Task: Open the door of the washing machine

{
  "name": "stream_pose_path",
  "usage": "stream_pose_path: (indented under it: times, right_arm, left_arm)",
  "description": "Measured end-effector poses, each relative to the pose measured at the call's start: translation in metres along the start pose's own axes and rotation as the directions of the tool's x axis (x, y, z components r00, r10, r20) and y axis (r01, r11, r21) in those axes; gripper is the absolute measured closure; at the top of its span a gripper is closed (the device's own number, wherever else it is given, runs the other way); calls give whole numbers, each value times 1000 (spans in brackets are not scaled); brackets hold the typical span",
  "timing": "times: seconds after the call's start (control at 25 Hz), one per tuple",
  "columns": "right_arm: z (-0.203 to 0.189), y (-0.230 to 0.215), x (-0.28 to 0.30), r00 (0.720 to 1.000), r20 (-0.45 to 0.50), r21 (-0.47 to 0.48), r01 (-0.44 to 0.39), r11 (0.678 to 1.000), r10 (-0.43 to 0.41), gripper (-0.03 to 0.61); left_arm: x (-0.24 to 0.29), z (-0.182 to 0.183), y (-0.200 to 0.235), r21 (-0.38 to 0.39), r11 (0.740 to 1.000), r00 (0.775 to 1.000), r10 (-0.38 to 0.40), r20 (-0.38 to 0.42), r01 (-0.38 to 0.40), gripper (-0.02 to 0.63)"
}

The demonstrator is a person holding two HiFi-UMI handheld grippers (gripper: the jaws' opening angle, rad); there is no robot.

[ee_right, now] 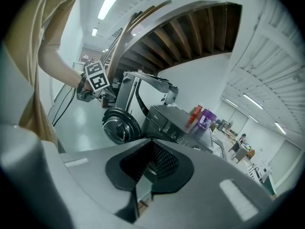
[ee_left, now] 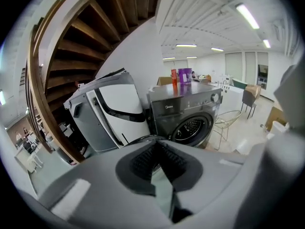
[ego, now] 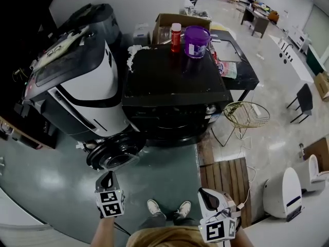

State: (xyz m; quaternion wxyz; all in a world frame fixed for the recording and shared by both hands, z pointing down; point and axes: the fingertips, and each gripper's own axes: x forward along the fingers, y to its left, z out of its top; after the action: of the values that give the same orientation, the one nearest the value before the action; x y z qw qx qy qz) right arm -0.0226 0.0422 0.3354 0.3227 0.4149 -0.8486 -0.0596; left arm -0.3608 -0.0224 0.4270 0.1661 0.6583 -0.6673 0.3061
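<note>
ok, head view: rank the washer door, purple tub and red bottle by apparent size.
1. washer door
2. purple tub
3. red bottle
The door sits nearer the camera, which inflates it; the order is plain anyway.

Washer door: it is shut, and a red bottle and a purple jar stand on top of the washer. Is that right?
No. The door is swung open, as the head view shows. The red bottle and purple jar do stand on the washer.

Black washing machine [ego: 169,81], round door [ego: 116,155] open
</note>
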Motion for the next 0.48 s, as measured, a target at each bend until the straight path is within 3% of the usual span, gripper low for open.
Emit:
stream_pose_path:
  times: [0.24, 0.48]
  right_arm:
    - [8, -24, -14, 998, 47, -11, 41, 999, -40, 574]
    - [12, -47, -22, 994, 77, -20, 74, 997, -72, 574]
  left_arm:
    - [-31, 30, -4, -56, 998, 998, 7, 66, -3, 554]
    - [-65, 61, -4, -62, 998, 988, 26, 150, -17, 554]
